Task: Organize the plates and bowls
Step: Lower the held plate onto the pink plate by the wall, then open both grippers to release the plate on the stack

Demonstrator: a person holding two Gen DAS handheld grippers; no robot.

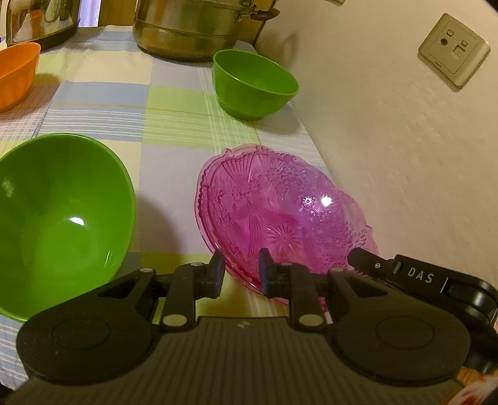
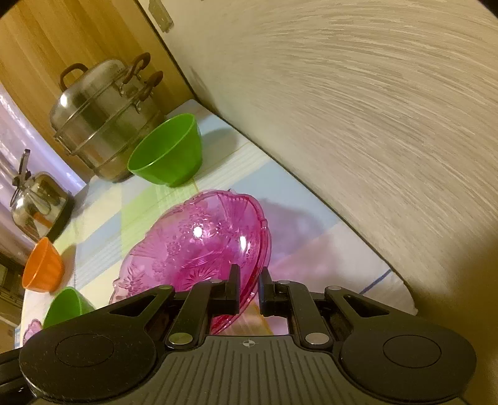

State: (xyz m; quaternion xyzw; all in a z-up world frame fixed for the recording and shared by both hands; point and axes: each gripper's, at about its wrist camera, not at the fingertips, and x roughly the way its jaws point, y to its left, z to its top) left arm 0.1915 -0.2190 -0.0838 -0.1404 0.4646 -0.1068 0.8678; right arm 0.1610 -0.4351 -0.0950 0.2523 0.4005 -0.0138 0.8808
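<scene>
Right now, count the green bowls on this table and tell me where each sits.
2. One green bowl stands by the steel pot near the wall; the other green bowl sits left of the pink plate. More may be out of frame.

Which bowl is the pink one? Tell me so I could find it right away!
Start at the big metal steamer pot at the far end of the checked tablecloth, then come along the wall past the small green bowl. The pink bowl is next. It alone is see-through, with flower patterns and a wavy rim; the others are plain green or orange.
</scene>
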